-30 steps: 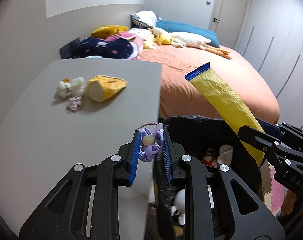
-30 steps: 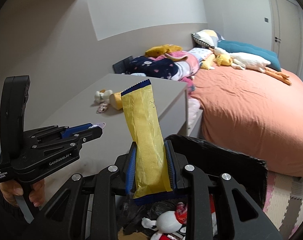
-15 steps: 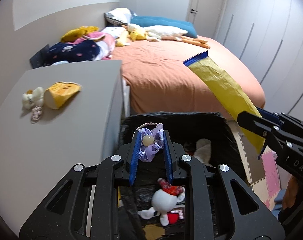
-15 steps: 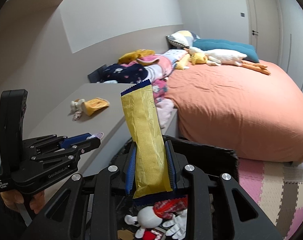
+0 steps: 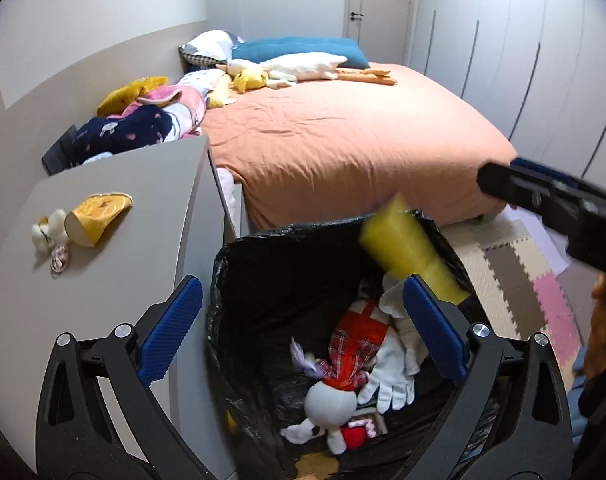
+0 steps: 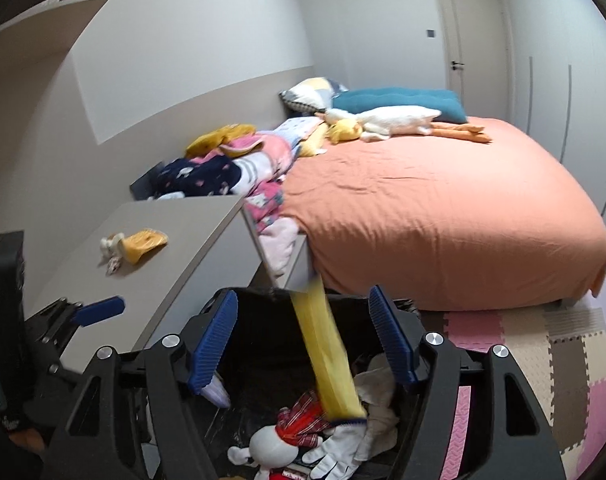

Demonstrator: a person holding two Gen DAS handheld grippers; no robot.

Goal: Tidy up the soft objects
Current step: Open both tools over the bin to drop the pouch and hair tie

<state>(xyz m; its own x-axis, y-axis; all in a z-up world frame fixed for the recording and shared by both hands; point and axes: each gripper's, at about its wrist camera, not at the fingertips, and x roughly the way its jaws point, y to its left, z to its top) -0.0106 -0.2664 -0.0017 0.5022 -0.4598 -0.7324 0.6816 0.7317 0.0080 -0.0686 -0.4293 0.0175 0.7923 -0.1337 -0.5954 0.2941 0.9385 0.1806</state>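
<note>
Both my grippers, left and right, gape empty over the bin (pouch dropping in); next, the 2 toys on the table.

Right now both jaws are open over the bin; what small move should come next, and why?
Probably swing the left gripper back toward the grey table. Both jaws stand open and hold nothing; the yellow packet is blurred, dropping into the black-lined bin. On the table, the yellow pouch, small plush and little hair tie remain unsorted.
</note>
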